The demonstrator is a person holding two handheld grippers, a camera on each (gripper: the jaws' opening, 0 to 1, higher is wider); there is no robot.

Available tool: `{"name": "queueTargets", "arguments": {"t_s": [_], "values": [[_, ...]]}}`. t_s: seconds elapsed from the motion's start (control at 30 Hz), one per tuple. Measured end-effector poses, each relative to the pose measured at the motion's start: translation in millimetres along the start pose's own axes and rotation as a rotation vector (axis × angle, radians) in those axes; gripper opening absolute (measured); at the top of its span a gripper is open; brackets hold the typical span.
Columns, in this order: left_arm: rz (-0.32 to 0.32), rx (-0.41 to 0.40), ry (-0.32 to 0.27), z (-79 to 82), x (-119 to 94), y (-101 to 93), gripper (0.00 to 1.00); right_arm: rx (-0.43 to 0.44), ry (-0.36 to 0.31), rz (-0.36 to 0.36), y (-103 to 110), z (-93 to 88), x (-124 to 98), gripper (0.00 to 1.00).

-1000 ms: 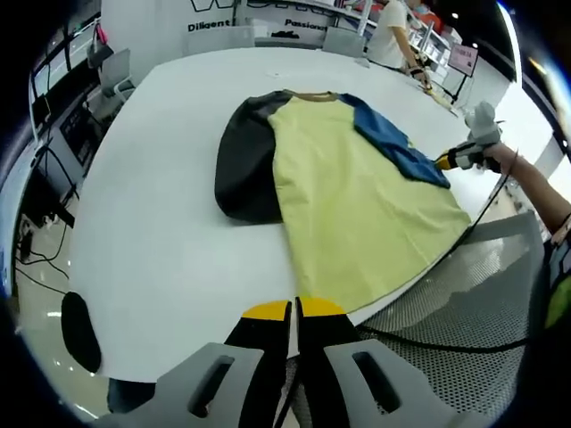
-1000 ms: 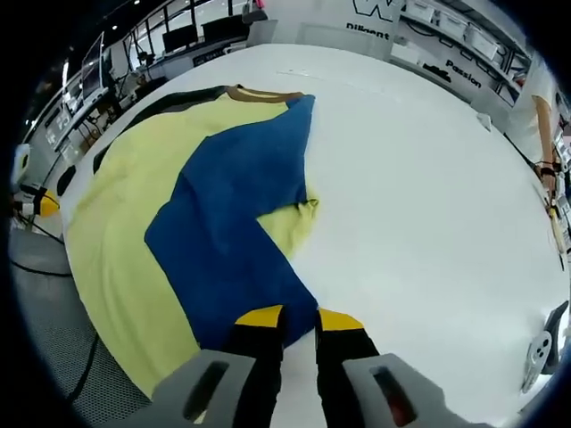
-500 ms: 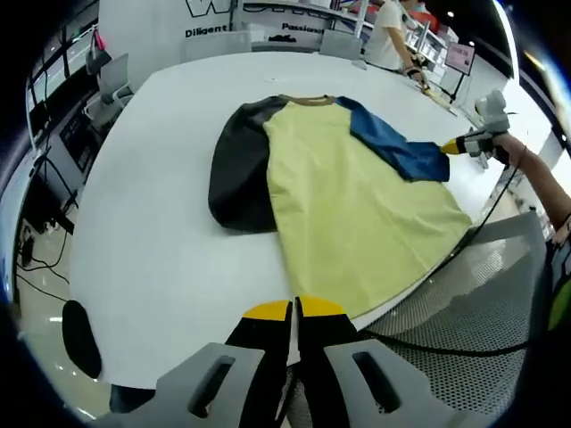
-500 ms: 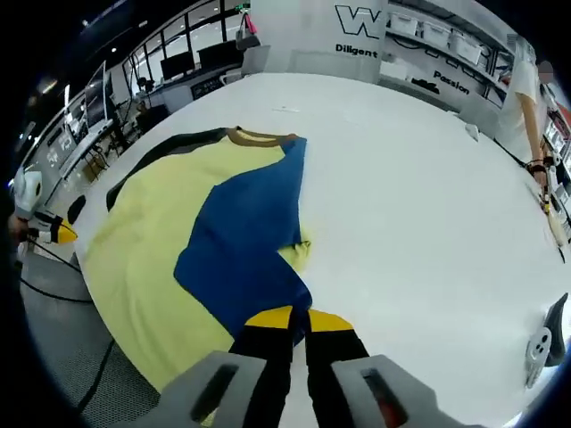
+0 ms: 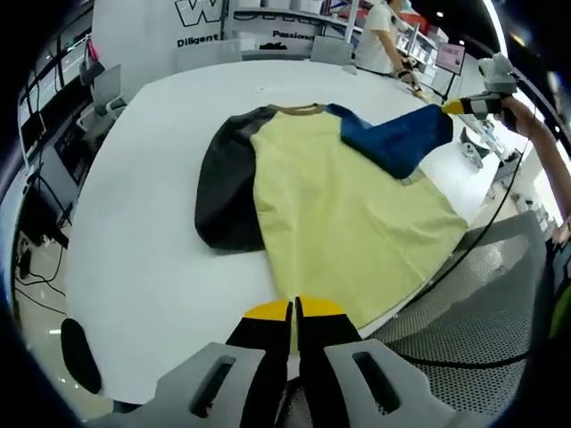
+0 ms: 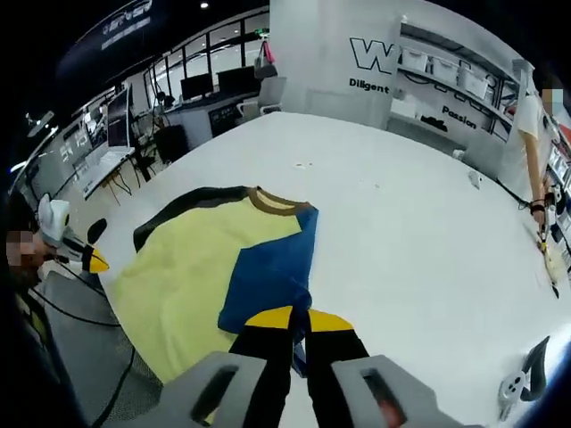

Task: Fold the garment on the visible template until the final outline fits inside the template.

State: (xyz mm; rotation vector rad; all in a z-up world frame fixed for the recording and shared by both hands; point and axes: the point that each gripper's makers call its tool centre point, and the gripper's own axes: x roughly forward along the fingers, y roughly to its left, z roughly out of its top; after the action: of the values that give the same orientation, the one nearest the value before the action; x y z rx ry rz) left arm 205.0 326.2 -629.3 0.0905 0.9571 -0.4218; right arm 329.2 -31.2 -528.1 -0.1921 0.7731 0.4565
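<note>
A yellow garment (image 5: pixel 343 209) with a black sleeve (image 5: pixel 227 183) at 9 o'clock lies on a white table (image 5: pixel 143 223). At 2 o'clock, the right gripper (image 5: pixel 451 106) lifts the blue sleeve (image 5: pixel 397 143). The left gripper (image 5: pixel 293 309), jaws together, sits at 6 o'clock.

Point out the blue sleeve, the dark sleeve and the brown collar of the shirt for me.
blue sleeve (image 5: pixel 401 143), left gripper view, on the lifted middle of the sleeve.
dark sleeve (image 5: pixel 225 192), left gripper view, on the middle of the sleeve lying flat on the table.
brown collar (image 6: pixel 272 201), right gripper view, on the neckband's curve.
</note>
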Motion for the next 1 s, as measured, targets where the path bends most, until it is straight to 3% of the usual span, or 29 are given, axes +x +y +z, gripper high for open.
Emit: {"name": "queueTargets", "arguments": {"t_s": [0.1, 0.2, 0.53, 0.57, 0.6, 0.67, 0.73, 0.9, 0.97, 1.0], "values": [[0.009, 0.001, -0.01, 2.9, 0.0, 1.4, 0.0, 0.017, -0.061, 0.003, -7.0, 16.1, -5.2, 0.0], [-0.012, 0.024, -0.077, 16.4, 1.4, -2.7, 0.0, 0.034, -0.082, 0.003, -16.4, 25.9, -10.1, 0.0], [-0.024, 0.066, -0.216, 44.9, 5.6, -11.2, 0.0, 0.089, -0.13, -0.043, -44.6, 33.8, -15.4, 0.0], [-0.017, 0.073, -0.226, 47.2, 5.5, -10.9, 0.0, 0.114, -0.153, -0.048, -47.1, 36.3, -16.2, 0.0], [0.0, 0.095, -0.239, 51.1, 4.8, -9.7, 0.0, 0.187, -0.218, -0.022, -49.1, 43.8, -17.6, 0.0], [0.015, 0.13, -0.26, 57.2, 3.1, -9.7, 0.0, 0.243, -0.233, -0.014, -56.4, 42.5, -20.1, 0.0], [0.015, 0.146, -0.27, 61.6, 2.2, -12.2, 0.0, 0.207, -0.222, -0.081, -75.2, 37.2, -24.8, 0.0], [-0.008, 0.16, -0.322, 69.9, 6.4, -21.9, 0.0, 0.275, -0.243, -0.074, -91.5, 35.2, -28.9, 0.0], [0.003, 0.166, -0.306, 66.5, 11.5, -21.6, 0.0, 0.282, -0.242, -0.107, -103.5, 32.1, -30.3, 0.0], [0.006, 0.153, -0.287, 63.0, 14.3, -20.2, 0.0, 0.332, -0.249, -0.119, -110.2, 29.9, -31.1, 0.0]]}}
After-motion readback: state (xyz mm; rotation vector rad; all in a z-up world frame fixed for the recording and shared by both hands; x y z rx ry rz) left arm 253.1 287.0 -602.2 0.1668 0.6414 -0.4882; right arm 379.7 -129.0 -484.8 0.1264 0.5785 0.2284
